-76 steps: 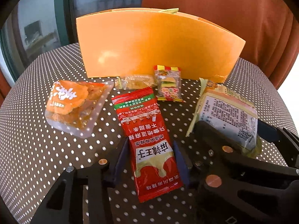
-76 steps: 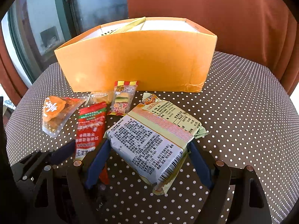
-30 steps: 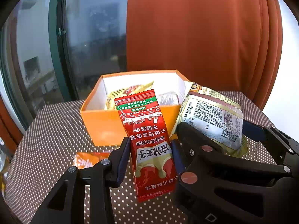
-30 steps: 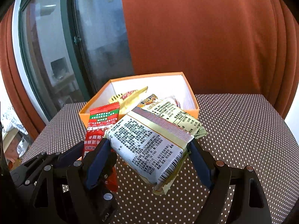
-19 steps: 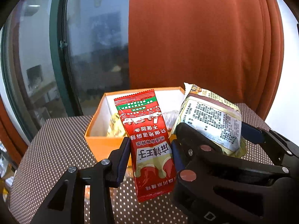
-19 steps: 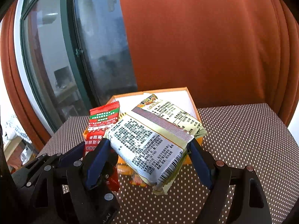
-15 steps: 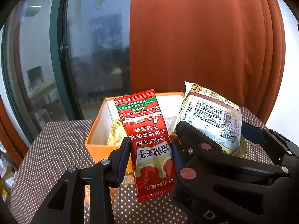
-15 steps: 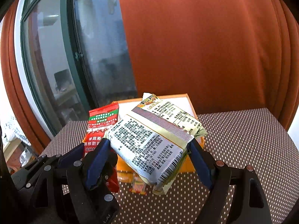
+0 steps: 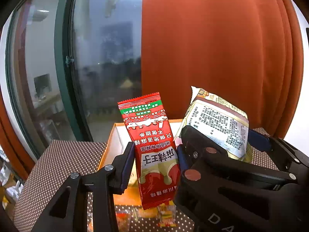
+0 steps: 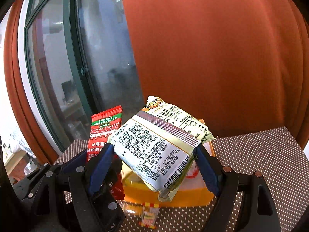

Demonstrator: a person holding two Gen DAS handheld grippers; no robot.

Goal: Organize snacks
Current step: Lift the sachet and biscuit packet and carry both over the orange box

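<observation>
Above the dotted tablecloth (image 10: 260,154), both grippers sit side by side w/ a snack each. Left gripper (image 9: 156,160): jaws narrow, blue pads pressed on both long edges of a red sachet (image 9: 152,145), which stands upright btwn them, white print upside down, green band near its top, bottom end hanging below the fingers. Right gripper (image 10: 154,158): jaws wide, clamped on the two sides of a pale printed packet (image 10: 158,145), barcode at the near end, crimped yellow-brown end pointing far; packet tilts up away from the camera. In the left wrist view the right gripper's black frame fills the lower right, packet just right of the sachet, the two close but whether touching can't tell. Orange box (image 10: 193,197) lies below and beyond both snacks, open top, white inside; sachet & packet both in front of/over its opening, neither inside it. A few items show in the box, too hidden to name. Small candy (image 10: 149,217) in clear wrapper, red-yellow ends, lies on the cloth at the near foot of the box; more small wrapped pieces (image 9: 123,219) left of it, blurred. Far side: rust-orange curtain (image 9: 212,48) at right, dark green-framed window (image 9: 63,61) at left.
</observation>
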